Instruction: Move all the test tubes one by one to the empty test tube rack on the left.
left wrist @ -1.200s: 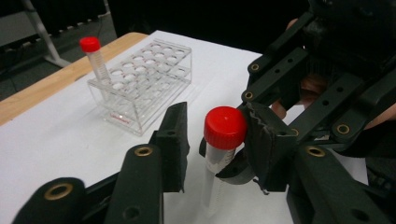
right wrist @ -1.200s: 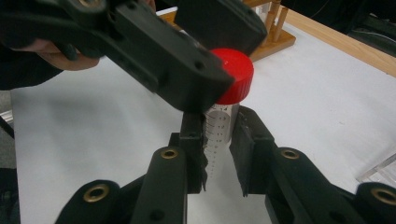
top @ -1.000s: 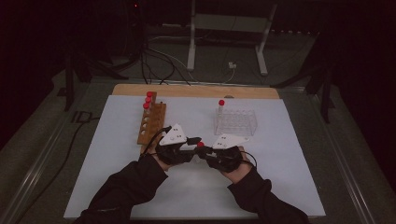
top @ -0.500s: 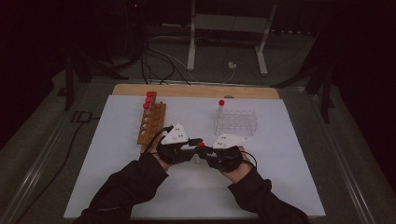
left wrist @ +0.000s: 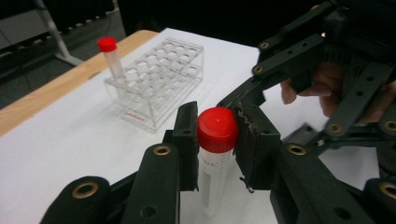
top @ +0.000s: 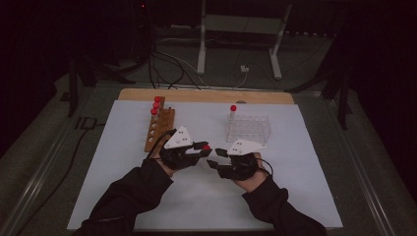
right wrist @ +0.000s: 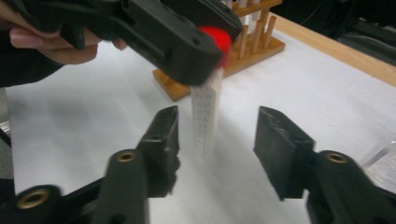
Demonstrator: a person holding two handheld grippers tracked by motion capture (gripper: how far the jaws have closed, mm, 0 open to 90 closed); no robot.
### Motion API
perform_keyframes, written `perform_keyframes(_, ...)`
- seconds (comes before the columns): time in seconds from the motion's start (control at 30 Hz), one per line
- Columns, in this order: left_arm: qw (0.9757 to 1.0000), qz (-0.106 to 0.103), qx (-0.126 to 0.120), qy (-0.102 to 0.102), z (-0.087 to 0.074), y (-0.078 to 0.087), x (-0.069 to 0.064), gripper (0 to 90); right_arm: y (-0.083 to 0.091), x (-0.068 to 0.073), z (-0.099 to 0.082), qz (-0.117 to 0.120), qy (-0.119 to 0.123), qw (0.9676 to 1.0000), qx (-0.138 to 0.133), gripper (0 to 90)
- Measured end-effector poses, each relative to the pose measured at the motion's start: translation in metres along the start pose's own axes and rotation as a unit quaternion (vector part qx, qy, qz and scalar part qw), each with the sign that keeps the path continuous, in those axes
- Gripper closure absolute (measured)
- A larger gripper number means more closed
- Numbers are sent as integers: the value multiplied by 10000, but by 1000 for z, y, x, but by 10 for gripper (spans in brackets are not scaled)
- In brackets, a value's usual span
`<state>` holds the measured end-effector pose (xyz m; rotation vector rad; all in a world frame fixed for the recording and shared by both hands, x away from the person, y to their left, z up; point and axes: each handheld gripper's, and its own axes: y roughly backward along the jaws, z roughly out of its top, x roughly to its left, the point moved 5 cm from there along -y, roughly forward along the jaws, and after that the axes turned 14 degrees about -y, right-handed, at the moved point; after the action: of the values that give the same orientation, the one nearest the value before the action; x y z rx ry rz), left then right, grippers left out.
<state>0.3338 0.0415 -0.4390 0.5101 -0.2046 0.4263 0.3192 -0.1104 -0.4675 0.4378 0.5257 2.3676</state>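
- Our left gripper (left wrist: 212, 144) had its fingers (left wrist: 187, 140) clamped on the red cap (left wrist: 217, 129) of a tube (left wrist: 212, 179); pads pressed the cap from both sides.
- Our right gripper (right wrist: 217, 149) had just been opening: its fingers (right wrist: 163, 140) stood apart with the tube body (right wrist: 205, 121) between them, pads off it.
- In the high view the two grippers, left (top: 199, 150) and right (top: 216, 158), met tip to tip over the white mat (top: 295, 196), with the cap a red dot (top: 207, 147) between them, near the middle of the mat.
- Tube orientation: long axis roughly vertical, cap up, clear body hanging down towards the mat. In the right gripper view it tilted slightly, with the bottom end blurred.
- Markings: we saw a printed graduation scale along the body in both gripper views. There was small grey writing just under the cap in the left gripper view, but it was too small to read.
- Clear plastic rack (top: 248, 129) sat beyond the right gripper, one red-capped tube (top: 232, 112) standing upright in its far left corner. There was small red lettering on the rack's base edge (left wrist: 132, 113), unreadable.
- Wooden rack (top: 160, 129) sat beyond the left gripper, red-capped tubes (top: 156, 104) at its far end.
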Motion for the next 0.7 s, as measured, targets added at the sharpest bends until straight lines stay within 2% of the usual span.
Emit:
perform_keyframes(0.17,9999,150,18,38,-1,9,9,721,5,-1,3,3,-67,9999,-144,361)
perform_keyframes(0.33,9994,323,25,92,-1,20,20,721,8,-3,5,-87,-105,9997,-219,191)
perform_keyframes(0.53,9986,517,73,125,-2,33,33,721,10,-8,6,-225,-202,9992,-246,96)
perform_keyframes(0.7,9972,720,86,197,-4,42,46,721,11,-9,8,-195,-280,9990,-284,23)
